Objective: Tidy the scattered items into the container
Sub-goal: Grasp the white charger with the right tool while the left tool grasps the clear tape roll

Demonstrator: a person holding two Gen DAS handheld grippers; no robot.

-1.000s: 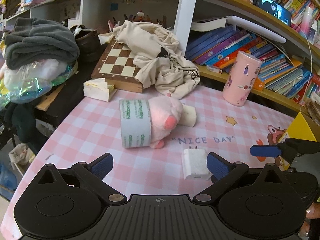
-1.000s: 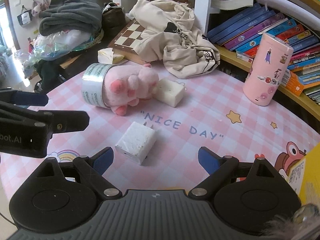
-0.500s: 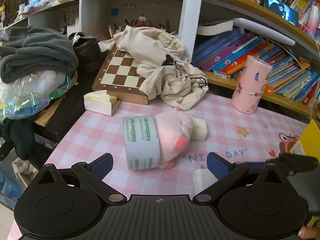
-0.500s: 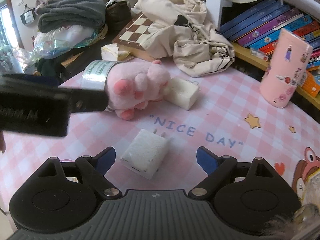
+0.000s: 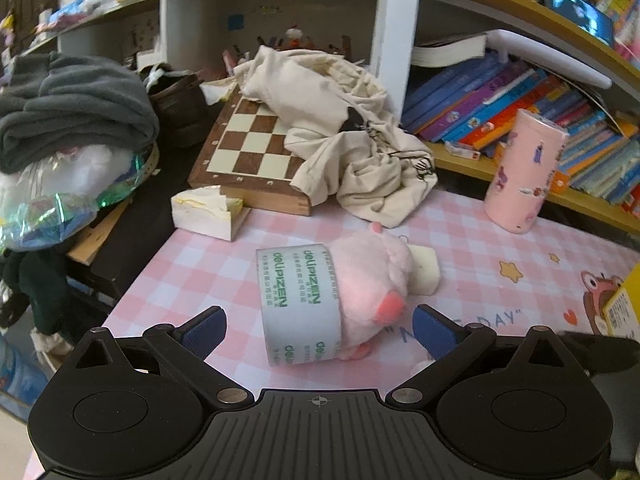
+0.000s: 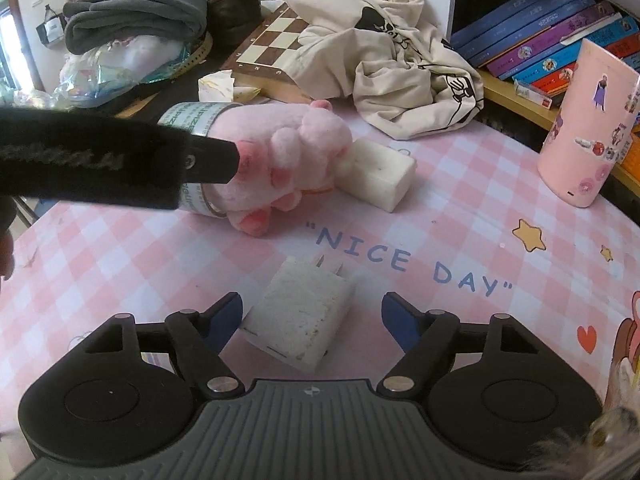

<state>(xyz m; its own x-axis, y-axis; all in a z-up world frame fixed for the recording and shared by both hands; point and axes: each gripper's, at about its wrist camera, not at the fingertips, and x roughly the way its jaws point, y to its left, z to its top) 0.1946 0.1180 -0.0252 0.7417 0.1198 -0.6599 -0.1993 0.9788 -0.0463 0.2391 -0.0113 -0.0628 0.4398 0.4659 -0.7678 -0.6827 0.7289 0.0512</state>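
The right gripper [image 6: 312,314] is closing in on the white plug adapter [image 6: 300,316], its jaws spread but just now narrowing.

The adapter is lying flat on the pink worktop [image 6: 460,208] between the pads, untouched, prongs pointing away; the left gripper [image 5: 318,328], spread wide, is facing the tape roll [image 5: 298,300] ringing the pink plush [image 5: 372,280].

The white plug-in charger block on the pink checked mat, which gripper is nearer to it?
Right. The right gripper straddles the white charger block; the left gripper frames the tape roll instead.
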